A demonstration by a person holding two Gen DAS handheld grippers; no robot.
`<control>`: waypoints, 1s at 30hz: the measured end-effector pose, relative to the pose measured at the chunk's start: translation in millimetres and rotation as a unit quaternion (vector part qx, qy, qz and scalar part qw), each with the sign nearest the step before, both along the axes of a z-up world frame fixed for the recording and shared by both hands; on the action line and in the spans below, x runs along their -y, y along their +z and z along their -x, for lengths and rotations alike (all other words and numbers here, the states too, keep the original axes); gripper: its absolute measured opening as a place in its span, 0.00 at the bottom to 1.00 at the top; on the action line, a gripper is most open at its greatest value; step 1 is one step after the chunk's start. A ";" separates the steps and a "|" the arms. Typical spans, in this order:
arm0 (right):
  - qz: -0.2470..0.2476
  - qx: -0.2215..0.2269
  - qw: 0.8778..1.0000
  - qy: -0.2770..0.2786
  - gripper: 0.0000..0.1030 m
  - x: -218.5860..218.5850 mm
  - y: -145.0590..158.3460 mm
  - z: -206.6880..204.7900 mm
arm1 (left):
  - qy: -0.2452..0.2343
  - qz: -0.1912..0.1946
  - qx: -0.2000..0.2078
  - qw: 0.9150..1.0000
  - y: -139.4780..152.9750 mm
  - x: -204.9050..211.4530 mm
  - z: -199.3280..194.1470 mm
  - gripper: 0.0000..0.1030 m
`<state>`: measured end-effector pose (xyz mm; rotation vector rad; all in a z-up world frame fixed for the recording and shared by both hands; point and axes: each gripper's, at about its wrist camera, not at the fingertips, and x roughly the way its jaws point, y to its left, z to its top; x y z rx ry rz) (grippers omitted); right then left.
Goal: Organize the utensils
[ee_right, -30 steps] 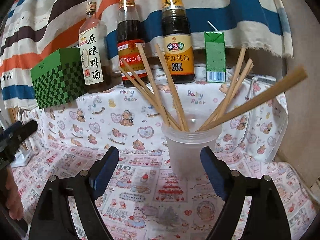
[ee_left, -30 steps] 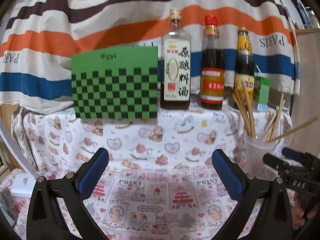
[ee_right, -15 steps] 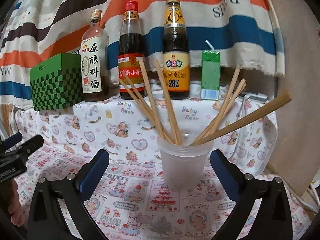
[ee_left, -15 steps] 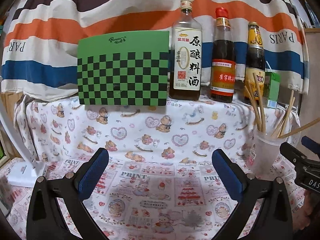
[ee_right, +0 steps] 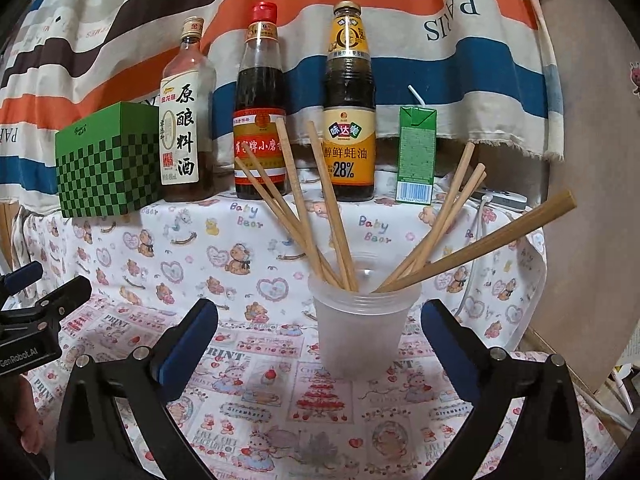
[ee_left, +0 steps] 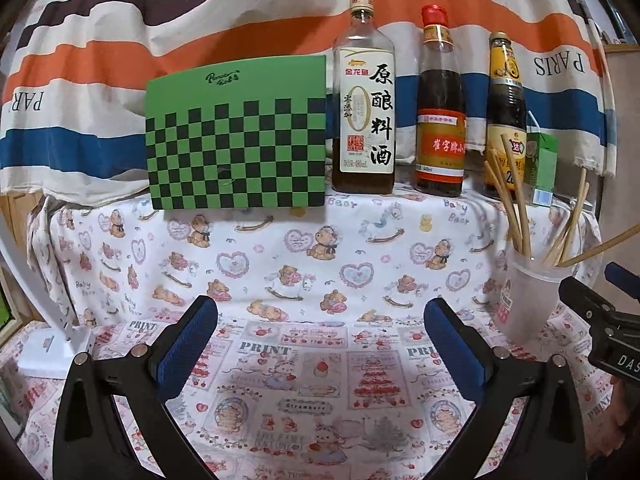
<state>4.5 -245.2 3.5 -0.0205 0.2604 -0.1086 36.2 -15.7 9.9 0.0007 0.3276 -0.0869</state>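
A translucent plastic cup [ee_right: 362,320] stands on the bear-print tablecloth [ee_right: 240,248] with several wooden chopsticks [ee_right: 332,208] fanned out of it. My right gripper [ee_right: 320,322] is open wide. The cup sits just ahead of its blue pads [ee_right: 192,336], touching neither. My left gripper [ee_left: 320,316] is open over bare cloth with nothing between its fingers. In the left wrist view the cup [ee_left: 524,300] and chopsticks [ee_left: 516,204] stand at the right, with the right gripper's black body [ee_left: 600,320] beside them.
Against the striped cloth stand a green checkered box [ee_left: 236,136], a cooking-wine bottle [ee_left: 364,120], a red-capped dark bottle [ee_left: 440,120], an oyster-sauce bottle [ee_right: 350,120] and a green drink carton [ee_right: 416,156]. A white device [ee_left: 52,352] lies at the left edge; a brown board [ee_right: 592,200] stands on the right.
The right gripper's jaws have spread wider and its view has tilted, so the cup now sits lower and more central. The left gripper has stayed open over the cloth.
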 end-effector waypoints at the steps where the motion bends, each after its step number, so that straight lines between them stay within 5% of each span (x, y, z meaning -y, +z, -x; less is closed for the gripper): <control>1: 0.001 -0.001 1.000 0.000 1.00 -0.8 0.0 -0.3 | 0.003 0.000 0.000 1.000 0.0 -0.2 0.0 0.99; 30: 0.001 -0.003 1.000 0.001 1.00 -0.5 -0.6 -0.4 | 0.006 -0.002 0.000 1.000 0.4 -0.9 -0.4 0.99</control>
